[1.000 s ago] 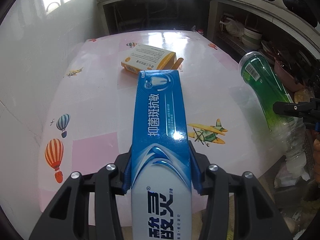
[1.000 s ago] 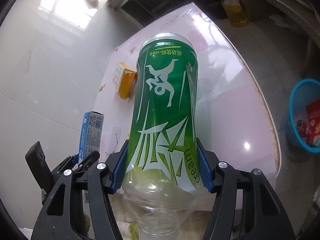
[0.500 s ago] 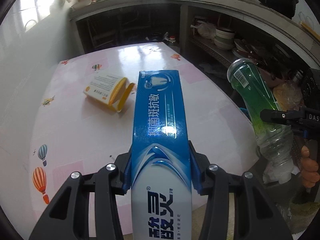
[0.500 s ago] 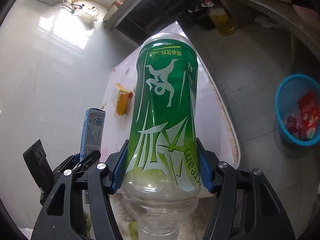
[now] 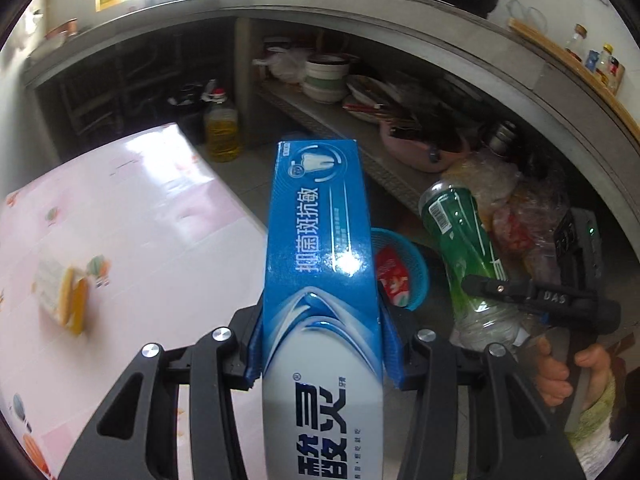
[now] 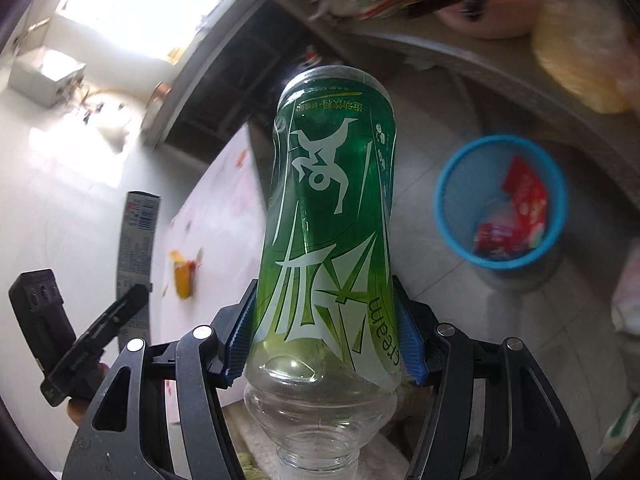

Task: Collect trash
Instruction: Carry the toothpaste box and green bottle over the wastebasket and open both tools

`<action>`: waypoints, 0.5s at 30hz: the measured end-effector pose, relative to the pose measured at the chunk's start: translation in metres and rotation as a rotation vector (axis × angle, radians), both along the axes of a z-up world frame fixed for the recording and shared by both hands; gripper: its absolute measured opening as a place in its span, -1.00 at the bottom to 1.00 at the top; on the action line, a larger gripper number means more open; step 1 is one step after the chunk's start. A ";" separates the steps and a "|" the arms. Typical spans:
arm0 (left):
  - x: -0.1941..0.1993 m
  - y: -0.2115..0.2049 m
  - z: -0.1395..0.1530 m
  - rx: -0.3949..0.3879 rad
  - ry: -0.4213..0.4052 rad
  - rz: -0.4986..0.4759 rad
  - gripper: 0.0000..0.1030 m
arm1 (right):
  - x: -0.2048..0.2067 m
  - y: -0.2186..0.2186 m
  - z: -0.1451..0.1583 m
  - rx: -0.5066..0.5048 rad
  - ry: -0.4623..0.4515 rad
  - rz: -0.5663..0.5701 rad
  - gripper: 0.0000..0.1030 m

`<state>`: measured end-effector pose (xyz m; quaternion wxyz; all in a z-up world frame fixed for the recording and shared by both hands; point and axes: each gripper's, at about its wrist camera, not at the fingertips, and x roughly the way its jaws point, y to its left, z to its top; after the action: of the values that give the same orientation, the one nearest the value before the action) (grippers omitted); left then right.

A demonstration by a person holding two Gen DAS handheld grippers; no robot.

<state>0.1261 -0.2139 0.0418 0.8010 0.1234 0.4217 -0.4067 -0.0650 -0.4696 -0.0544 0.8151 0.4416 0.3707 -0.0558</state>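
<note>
With both sets of jaws already loaded, this looked like the carry-to-the-bin stretch of the job. The left gripper [image 5: 320,344] had its blue pads clamped on the sides of a blue toothpaste box [image 5: 320,248], which stuck out forward past the fingertips. The right gripper [image 6: 322,344] was squeezing a green plastic bottle [image 6: 328,232] by its lower body, neck end toward the camera, and it looked pretty much empty.

Using the blue trash basket [image 6: 500,258] on the floor as the reference: in the right wrist view it sat just right of the bottle, open top in plain sight, with some red wrappers [image 6: 524,196] already lying inside. In the left wrist view the same basket peeked out just behind the box's right edge, so both items were near it, though neither was clearly over the opening yet as far as I could tell.

So my read: a few bits were binned, two more were gripped and nearly there but not dropped. Still left was a yellow carton [image 5: 66,298], lying on the pink bench [image 5: 168,216] well away from the basket, on the far side of the box from it. It was blurry, but it looked untouched and would need another trip.
</note>
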 end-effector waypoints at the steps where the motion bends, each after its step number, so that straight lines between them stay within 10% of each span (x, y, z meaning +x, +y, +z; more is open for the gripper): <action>1: 0.001 -0.011 -0.001 0.002 0.011 -0.019 -0.12 | -0.008 -0.008 -0.004 -0.002 0.011 -0.031 0.12; 15: 0.009 -0.156 -0.077 0.155 0.263 -0.182 -0.12 | -0.030 -0.054 -0.069 0.136 0.129 -0.177 0.12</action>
<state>0.1347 -0.3699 -0.0353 0.6868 0.1681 0.5402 -0.4563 -0.0950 -0.5238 -0.1237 0.7497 0.5224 0.3847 -0.1306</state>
